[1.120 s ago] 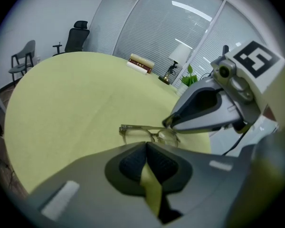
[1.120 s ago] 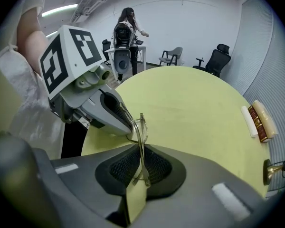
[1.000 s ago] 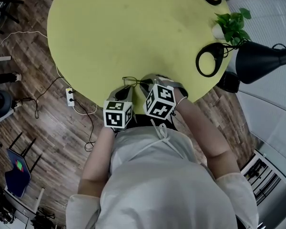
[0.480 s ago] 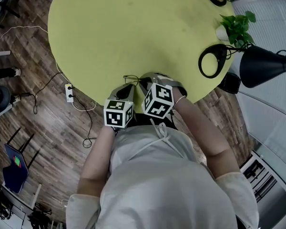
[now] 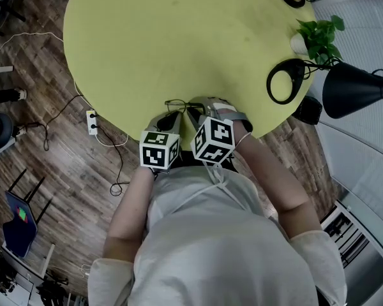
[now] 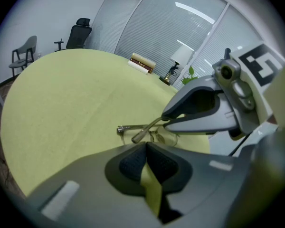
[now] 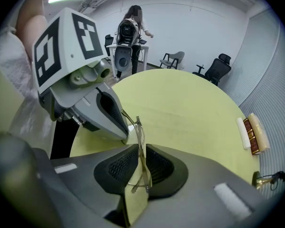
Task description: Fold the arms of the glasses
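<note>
Jaws of the right gripper (image 7: 140, 151) are closed on the thin, wire-framed metal glasses (image 7: 139, 127), pinching the frame edge-on between the ribbed black pads. Jaws of the left gripper (image 6: 146, 148) are pressed together with nothing between them. Their tips sit just beside the end of one arm (image 6: 137, 137), which stands out from the frame toward them; whether they touch it cannot be told. The glasses are at the near edge of the round, pale yellow-green worktop (image 5: 179, 37), close in front of the person.

The glasses look very light, and the wire probably bends or twists under little force. The clear lenses would likely scratch or pop out if squeezed. Smooth metal may also pivot in the pads, so the right grip seems best kept on the front frame near a hinge, off the lenses. Each arm should swing on its hinge with a gentle push. The left gripper's closed tips could nudge the arm partway along its length, inward toward the lenses, rather than clamping it.
</note>
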`<state>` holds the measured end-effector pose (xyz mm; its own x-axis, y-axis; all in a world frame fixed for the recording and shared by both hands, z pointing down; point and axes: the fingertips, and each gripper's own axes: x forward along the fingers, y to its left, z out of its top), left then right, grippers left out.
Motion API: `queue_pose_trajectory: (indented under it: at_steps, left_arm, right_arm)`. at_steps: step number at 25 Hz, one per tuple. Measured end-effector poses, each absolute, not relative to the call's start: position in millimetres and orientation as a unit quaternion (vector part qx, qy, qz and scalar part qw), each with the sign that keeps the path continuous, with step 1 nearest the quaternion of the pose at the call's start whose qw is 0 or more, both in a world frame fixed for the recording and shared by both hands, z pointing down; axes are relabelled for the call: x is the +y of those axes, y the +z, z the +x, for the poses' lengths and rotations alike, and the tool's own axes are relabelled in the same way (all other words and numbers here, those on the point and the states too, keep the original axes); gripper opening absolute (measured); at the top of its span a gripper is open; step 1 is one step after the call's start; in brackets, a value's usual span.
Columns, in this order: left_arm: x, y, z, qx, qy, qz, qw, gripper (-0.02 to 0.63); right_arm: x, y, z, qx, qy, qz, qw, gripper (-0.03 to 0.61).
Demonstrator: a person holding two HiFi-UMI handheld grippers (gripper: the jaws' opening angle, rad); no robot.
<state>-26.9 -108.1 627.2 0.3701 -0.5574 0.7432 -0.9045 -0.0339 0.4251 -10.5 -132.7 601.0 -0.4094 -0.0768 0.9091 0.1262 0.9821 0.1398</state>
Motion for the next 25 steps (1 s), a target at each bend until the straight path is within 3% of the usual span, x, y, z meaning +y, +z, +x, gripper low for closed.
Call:
queue_pose_trajectory:
  at_steps: [8, 25]
  left_arm:
    - [-113, 627, -30, -0.531, 0.192, 0.69, 0.453, 0.006]
    - [-113, 627, -30, -0.529, 0.198, 0.693, 0.448, 0.006]
  right_arm:
    - [-129, 598, 1, -0.834, -0.092, -0.042, 0.542, 0.009]
    - [-133, 612, -6, -0.833, -0.06, -0.033, 0.55, 0.017]
